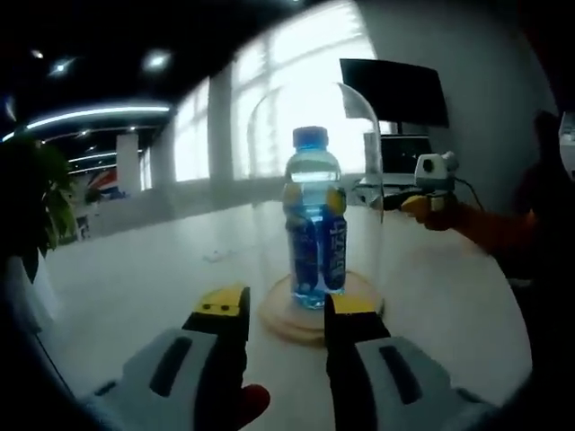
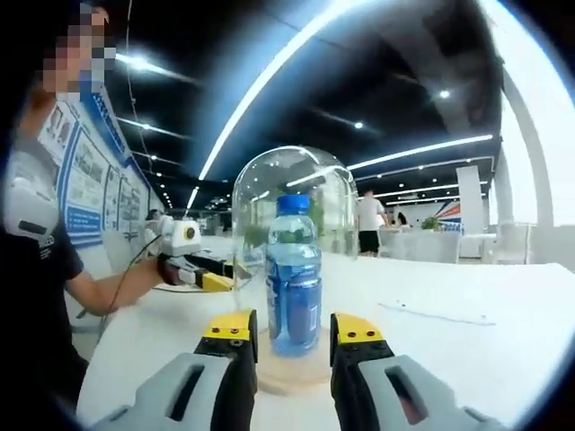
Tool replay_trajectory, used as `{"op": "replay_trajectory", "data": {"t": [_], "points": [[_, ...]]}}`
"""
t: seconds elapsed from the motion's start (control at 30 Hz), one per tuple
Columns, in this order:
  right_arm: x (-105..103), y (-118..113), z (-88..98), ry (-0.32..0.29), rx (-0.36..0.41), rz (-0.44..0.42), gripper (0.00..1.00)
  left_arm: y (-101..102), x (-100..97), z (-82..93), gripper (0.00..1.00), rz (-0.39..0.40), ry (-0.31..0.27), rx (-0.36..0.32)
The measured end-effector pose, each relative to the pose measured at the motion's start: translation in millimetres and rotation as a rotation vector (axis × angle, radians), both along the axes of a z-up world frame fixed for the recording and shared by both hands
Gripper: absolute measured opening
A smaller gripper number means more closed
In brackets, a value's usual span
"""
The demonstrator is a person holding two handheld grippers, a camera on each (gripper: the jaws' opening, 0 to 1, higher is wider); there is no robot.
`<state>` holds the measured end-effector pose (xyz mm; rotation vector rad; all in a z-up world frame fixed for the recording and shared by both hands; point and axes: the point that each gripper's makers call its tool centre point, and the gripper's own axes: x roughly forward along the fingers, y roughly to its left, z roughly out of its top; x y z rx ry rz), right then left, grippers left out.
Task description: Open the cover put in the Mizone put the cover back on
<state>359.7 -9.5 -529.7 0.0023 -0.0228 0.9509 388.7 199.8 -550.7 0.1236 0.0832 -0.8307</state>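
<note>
A Mizone bottle (image 1: pixel 314 233) with a blue label and blue cap stands upright on a round wooden base (image 1: pixel 278 319), under a clear glass dome cover (image 1: pixel 364 162) resting on that base. My left gripper (image 1: pixel 286 310) is open, its yellow-tipped jaws just short of the base. In the right gripper view the same bottle (image 2: pixel 294 278) stands inside the dome (image 2: pixel 252 206) on the base (image 2: pixel 287 377). My right gripper (image 2: pixel 294 330) is open at the base's near edge. Each gripper appears in the other's view: the right gripper (image 1: pixel 429 202) beside the dome, the left gripper (image 2: pixel 211 277) at the dome's left.
The white table (image 1: pixel 144 278) spreads wide around the base. A leafy plant (image 1: pixel 36 206) stands at the left and a dark monitor (image 1: pixel 395 90) at the back. The person holding the grippers (image 2: pixel 36 269) stands close; another person (image 2: pixel 368 220) is far off.
</note>
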Motion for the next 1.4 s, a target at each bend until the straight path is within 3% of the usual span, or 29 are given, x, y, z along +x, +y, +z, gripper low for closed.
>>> {"op": "replay_trajectory", "data": {"t": [0.2,0.4,0.53,0.6,0.7,0.73,0.77,0.8,1.13,1.4], "points": [[-4.8,-12.2,-1.3,0.012,0.010,-0.062,0.25,-0.1,1.2,-3.8,0.26,-0.002,0.010,-0.001],[-17.8,-25.3,-13.5,0.029,0.003,-0.105,0.25,-0.6,1.3,-6.8,0.26,-0.007,0.014,0.005],[-23.8,-32.6,-22.1,0.050,0.042,-0.111,0.25,-2.5,-2.1,-6.6,0.27,-0.028,0.001,0.016],[-24.5,-35.3,-27.0,0.060,0.059,-0.113,0.25,-3.6,-4.7,-2.4,0.27,-0.045,-0.023,0.003],[-21.5,-40.8,-30.2,0.067,0.114,-0.132,0.24,-4.2,-4.6,-0.2,0.26,-0.042,-0.003,-0.044],[-20.7,-41.7,-31.6,0.073,0.117,-0.136,0.24,-4.4,-5.7,-0.8,0.26,-0.040,0.012,-0.072],[-20.8,-42.7,-36.0,0.087,0.071,-0.149,0.24,-4.4,-6.6,-3.4,0.26,-0.041,0.013,-0.054],[-21.8,-41.6,-35.2,0.048,0.045,-0.143,0.24,-4.1,-8.4,-5.0,0.26,-0.033,0.011,-0.055],[-37.7,-35.1,-32.7,0.038,0.053,-0.124,0.21,13.9,-39.0,-2.5,0.29,0.047,-0.003,-0.070],[-51.7,-38.0,-33.0,0.012,0.037,-0.133,0.21,23.6,-60.5,-7.8,0.29,0.061,-0.013,-0.106]]}}
